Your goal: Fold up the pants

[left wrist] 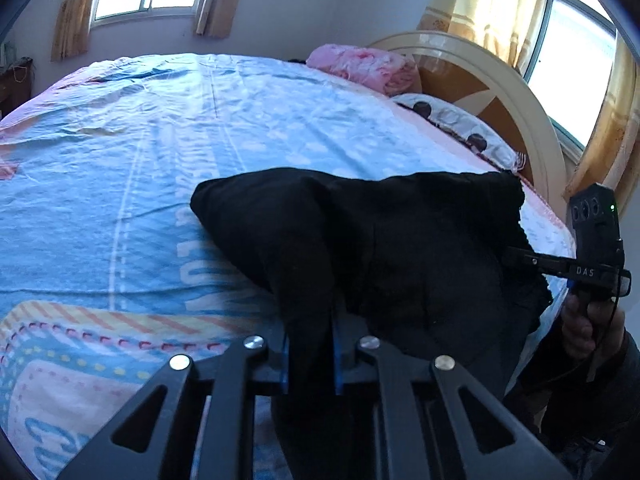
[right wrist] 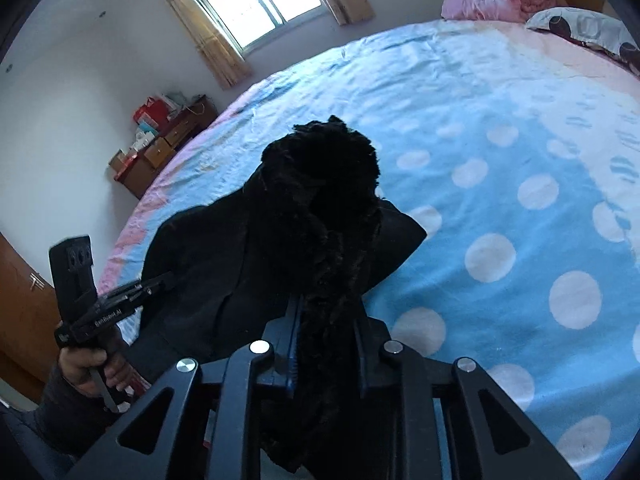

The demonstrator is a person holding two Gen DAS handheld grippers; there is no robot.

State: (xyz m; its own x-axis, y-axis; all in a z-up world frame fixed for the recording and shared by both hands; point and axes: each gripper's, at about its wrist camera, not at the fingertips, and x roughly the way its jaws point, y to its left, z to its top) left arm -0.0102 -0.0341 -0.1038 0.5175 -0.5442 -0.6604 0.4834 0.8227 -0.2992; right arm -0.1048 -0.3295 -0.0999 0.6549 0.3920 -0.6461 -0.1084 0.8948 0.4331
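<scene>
Nearest, the left gripper is clamped on a fold of the black pants, and the right gripper pinches their fuzzy edge. Between them the pants hang bunched over the bed's near edge. Farther off lie a pink blanket and pillow.

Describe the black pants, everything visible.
The pants are black, thick cloth with a fuzzy, fleecy lining showing at one raised edge. They lie bunched on the blue dotted bedsheet near its front edge. Both the left gripper and right gripper have jaws shut on bunched cloth.
</scene>
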